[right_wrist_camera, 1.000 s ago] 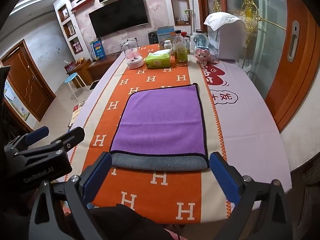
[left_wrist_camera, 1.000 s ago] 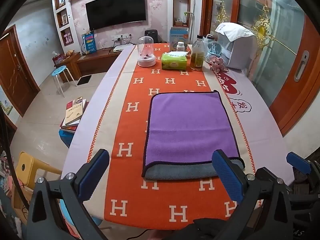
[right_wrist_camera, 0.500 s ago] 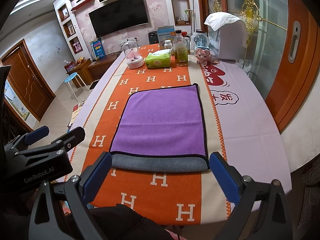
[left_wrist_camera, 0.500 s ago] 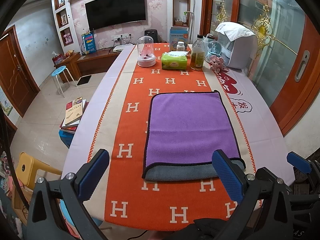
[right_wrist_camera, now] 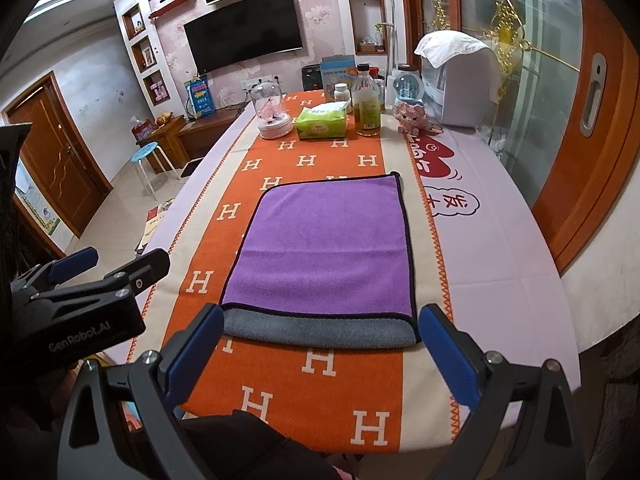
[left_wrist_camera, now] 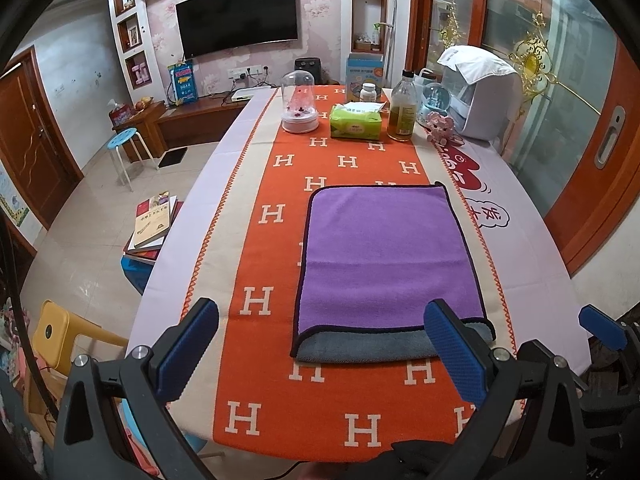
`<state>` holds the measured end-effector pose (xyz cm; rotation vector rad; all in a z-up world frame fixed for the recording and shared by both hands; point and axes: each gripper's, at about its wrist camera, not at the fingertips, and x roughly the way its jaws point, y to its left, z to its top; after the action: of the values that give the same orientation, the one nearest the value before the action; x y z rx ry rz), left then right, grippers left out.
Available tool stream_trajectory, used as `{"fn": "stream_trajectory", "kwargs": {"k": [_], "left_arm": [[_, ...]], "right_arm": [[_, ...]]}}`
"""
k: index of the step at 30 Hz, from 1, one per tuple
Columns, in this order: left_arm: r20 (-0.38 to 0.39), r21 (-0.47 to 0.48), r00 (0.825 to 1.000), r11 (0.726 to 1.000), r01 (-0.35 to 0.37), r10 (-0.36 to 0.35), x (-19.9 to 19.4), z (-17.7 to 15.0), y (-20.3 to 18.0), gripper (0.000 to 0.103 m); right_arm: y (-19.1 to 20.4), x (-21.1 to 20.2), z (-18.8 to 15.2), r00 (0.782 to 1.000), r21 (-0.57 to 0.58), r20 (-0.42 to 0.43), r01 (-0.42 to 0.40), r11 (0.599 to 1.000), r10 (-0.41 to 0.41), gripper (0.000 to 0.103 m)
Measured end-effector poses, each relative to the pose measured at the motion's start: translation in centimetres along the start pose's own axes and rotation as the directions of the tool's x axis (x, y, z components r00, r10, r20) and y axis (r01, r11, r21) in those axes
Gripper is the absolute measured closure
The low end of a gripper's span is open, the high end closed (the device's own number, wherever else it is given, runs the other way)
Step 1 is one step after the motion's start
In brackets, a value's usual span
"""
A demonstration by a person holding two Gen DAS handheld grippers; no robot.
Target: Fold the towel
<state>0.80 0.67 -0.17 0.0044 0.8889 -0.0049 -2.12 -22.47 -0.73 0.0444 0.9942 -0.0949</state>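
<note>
Towel [left_wrist_camera: 388, 256] lies folded on my table [left_wrist_camera: 532, 248], nothing changed since earlier.
Bottle [left_wrist_camera: 402, 110] and tissues [left_wrist_camera: 355, 122] sit beyond; left tongs [left_wrist_camera: 320, 344] and right tongs [right_wrist_camera: 320, 344] both apart.

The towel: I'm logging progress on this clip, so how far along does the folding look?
Done: the towel lies flat on the orange runner, purple layer folded over grey, the grey showing along the near edge, so one fold looks made. In hand: nothing; the left gripper and right gripper are both open, short of the cloth. Left: probably gripping an edge for a further fold.
</note>
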Motion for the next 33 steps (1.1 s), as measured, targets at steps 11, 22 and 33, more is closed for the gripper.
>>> {"fn": "stream_trajectory", "kwargs": {"k": [11,22,33], "left_arm": [[-0.023,0.0,1.0,1.0,-0.013,0.013,-0.1,-0.9,-0.2,0.001],[-0.06,-0.037,0.997,0.999,-0.04,0.038,-0.2,-2.1,-1.6,0.001],[-0.071,-0.011,0.996,0.998,-0.054,0.053,0.1,-3.4,-2.5,0.001]], "right_arm": [[-0.7,-0.7,-0.1,1.0,-0.023,0.021,-0.017,1.0,0.017,0.005],[-2.5,-1.0,-0.7,0.998,-0.061,0.027,-0.057,0.997,0.058,0.005],[-4.6,-0.7,-1.6,0.993,-0.116,0.047,-0.104,0.988,0.11,0.005]]}}
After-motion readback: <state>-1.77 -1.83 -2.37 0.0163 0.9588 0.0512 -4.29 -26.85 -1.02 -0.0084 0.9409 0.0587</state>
